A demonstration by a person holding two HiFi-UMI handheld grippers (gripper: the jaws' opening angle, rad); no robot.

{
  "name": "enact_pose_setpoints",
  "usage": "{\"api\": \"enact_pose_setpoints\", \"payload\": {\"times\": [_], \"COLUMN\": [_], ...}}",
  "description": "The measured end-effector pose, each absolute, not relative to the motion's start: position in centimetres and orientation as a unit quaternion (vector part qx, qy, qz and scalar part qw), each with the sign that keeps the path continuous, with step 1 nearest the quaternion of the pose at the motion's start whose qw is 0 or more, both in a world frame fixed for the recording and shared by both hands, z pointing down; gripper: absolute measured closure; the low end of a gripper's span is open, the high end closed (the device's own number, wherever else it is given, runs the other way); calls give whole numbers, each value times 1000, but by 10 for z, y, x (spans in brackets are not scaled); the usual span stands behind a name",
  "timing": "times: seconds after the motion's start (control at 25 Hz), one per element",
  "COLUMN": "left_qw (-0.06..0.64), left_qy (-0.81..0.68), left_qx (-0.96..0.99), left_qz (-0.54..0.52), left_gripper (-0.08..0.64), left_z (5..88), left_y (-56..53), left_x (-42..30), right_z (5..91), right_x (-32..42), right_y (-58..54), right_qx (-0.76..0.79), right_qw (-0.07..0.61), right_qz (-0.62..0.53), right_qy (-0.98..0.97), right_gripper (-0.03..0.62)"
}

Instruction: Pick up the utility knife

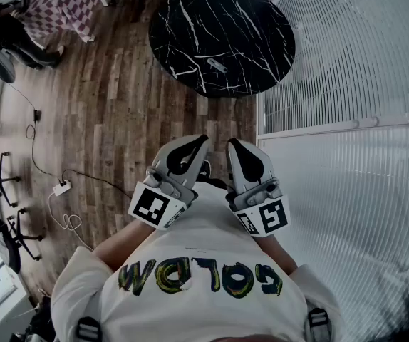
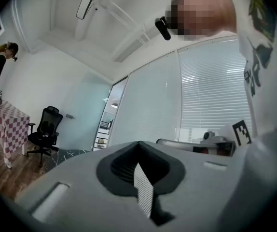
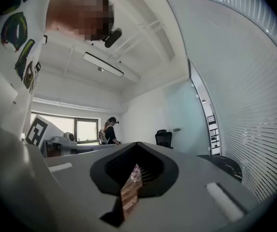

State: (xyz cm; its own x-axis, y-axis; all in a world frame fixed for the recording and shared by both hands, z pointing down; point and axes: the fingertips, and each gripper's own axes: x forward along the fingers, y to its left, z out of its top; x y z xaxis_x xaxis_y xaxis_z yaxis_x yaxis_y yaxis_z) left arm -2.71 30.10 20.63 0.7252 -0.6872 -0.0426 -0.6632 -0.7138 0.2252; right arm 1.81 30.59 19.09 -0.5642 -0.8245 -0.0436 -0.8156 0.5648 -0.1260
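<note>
Head view: both grippers are held close to the person's chest, side by side, pointing level towards a round black table (image 1: 254,20).
Left gripper (image 1: 202,141): jaws pressed together with nothing between them; the left gripper view shows only a thin slit where they meet.
Right gripper (image 1: 231,143): jaws likewise closed on nothing, as the right gripper view shows.
Utility knife (image 1: 216,65): lies flat on the white-veined tabletop, toward its near side, alone there and well apart from both grippers.
Look of the knife: a small, slim, pale grey bar set at a slant, bright against the dark top. It is too small here to tell the blade end from the handle, or whether the blade is out.
Step in hand: by my reading, the very start; the knife is untouched and neither gripper is near it.
Next move: one gripper would need to travel forward over the wooden floor (image 1: 119,105) to the table, spread its jaws, tip downward and line up across the knife's narrow width before closing.
Handling: a thin thing lying flat on a hard top probably calls for a low, careful pinch so that it does not skid.
</note>
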Motion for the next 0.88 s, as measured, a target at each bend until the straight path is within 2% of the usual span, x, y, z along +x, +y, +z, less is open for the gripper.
{"api": "enact_pose_setpoints", "payload": {"times": [0.88], "left_qw": [110], "left_qy": [-385], "left_qx": [915], "left_qz": [-52], "left_gripper": [558], "left_z": [216], "left_y": [291], "left_x": [26], "right_z": [199], "right_x": [66], "right_y": [299], "right_qx": [-444], "right_qw": [47], "right_qz": [-56], "right_qy": [893], "right_gripper": [591]}}
